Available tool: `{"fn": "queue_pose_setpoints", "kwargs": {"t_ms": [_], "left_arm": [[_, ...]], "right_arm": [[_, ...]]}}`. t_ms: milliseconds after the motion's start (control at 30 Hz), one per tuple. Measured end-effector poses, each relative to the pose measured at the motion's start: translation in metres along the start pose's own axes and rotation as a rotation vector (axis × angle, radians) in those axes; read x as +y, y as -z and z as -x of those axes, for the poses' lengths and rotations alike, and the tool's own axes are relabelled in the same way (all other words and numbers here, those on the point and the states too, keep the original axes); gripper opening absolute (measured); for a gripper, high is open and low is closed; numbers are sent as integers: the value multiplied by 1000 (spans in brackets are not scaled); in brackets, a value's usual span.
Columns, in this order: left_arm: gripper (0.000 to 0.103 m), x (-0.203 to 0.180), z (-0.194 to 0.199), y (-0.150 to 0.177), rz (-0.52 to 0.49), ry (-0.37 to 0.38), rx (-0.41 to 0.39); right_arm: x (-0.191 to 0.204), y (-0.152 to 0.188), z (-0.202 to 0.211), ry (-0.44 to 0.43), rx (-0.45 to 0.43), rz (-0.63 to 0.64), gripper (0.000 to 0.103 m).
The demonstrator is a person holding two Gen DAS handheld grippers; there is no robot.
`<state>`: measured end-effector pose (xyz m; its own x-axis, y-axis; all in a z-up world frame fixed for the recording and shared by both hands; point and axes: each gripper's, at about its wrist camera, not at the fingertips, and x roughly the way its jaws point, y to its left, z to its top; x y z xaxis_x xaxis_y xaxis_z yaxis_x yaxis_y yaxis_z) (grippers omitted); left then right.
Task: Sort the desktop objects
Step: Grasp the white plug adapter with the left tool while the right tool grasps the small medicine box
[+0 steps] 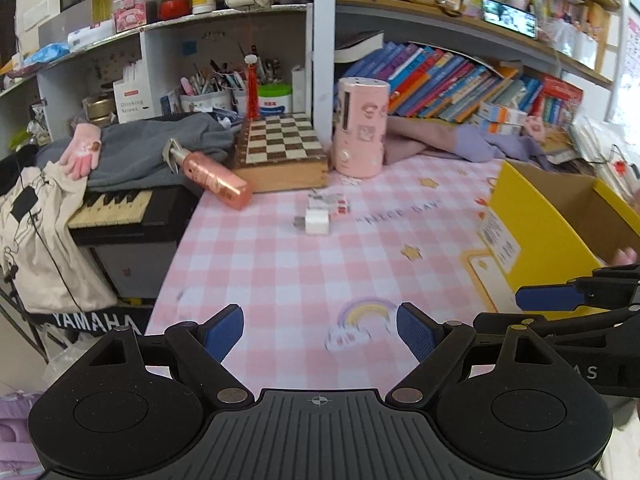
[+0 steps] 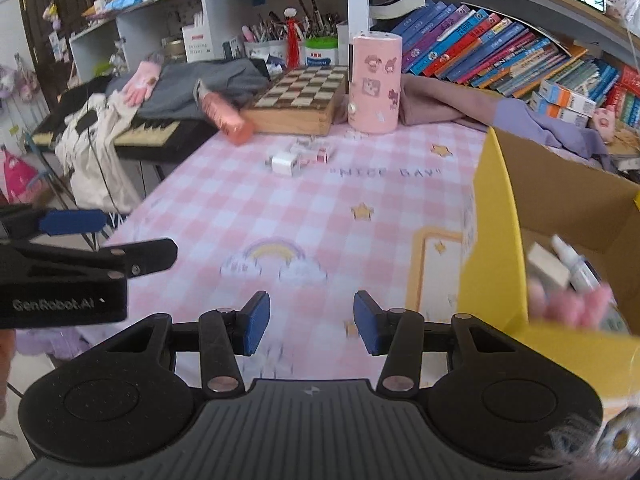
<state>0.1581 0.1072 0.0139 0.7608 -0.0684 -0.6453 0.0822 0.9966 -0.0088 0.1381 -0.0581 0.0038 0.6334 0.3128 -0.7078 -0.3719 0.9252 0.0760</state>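
Note:
On the pink checked tablecloth [image 1: 280, 272] a white charger plug [image 1: 317, 221] [image 2: 285, 163] lies beside small pink-and-white packets [image 1: 330, 202] [image 2: 314, 151]. A pink bottle [image 1: 212, 178] [image 2: 224, 114] lies on its side against a wooden chessboard box [image 1: 280, 152] [image 2: 300, 100]. A pink cylinder [image 1: 362, 128] [image 2: 374, 84] stands upright. At the right is an open yellow box [image 1: 532, 232] [image 2: 496, 240] holding a white bottle [image 2: 576, 264] and a pink item [image 2: 572, 302]. My left gripper [image 1: 320, 332] hangs open over the cloth, holding nothing. My right gripper [image 2: 312, 322] is open too, beside the yellow box.
A piano keyboard [image 1: 112, 208] with a grey cloth and a pink glove [image 1: 82, 152] stands off the table's left edge. Leaning books [image 1: 452, 84], pen cups [image 1: 208, 92] and purple cloth [image 1: 480, 144] line the back under crowded shelves.

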Motion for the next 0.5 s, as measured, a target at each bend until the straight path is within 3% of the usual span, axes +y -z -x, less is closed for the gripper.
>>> {"fn": "queue_pose_setpoints", "kwargs": {"t_ms": [500], "left_arm": [[86, -1, -77, -42, 3, -58, -23]], "right_arm": [[-37, -90, -64, -85, -7, 40, 44]]}}
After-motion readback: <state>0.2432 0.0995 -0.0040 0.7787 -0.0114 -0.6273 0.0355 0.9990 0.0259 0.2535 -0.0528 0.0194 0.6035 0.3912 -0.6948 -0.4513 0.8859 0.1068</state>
